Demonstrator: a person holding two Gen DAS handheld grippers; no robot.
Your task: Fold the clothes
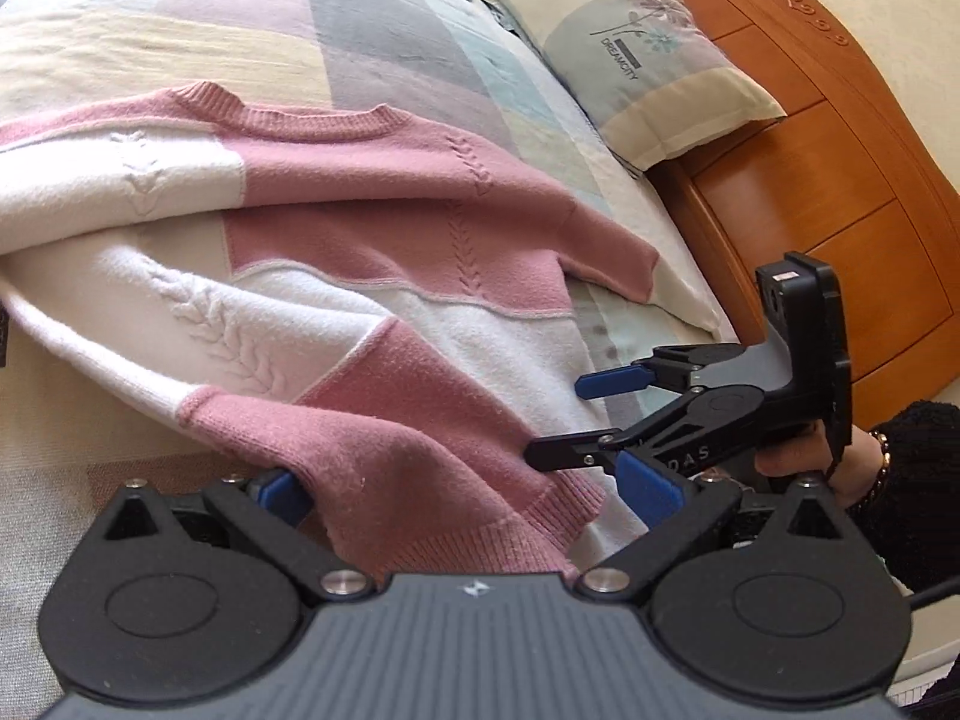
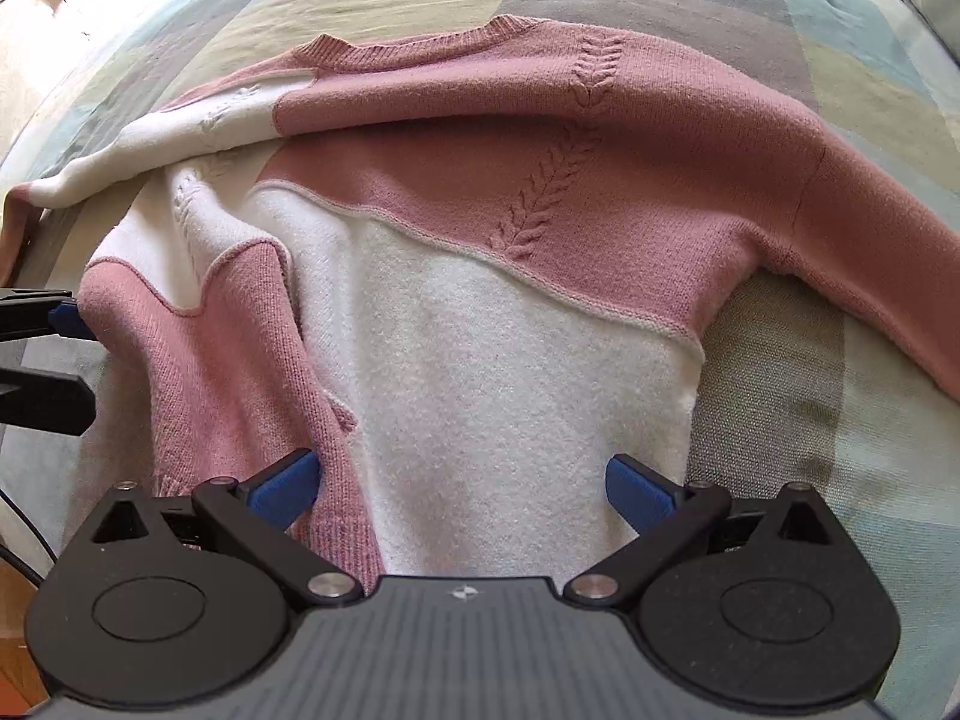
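sweater [image 2: 480,312] looks soft, limp and stretchy, so with my left gripper [image 1: 474,489] and right gripper [image 2: 462,480] both spread wide, i'd pinch its ribbed hem [image 1: 528,528].

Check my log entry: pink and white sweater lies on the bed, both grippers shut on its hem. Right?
Not quite. The pink and white sweater does lie on the bed, but in both wrist views the left gripper and right gripper have their jaws open at the hem, gripping nothing.
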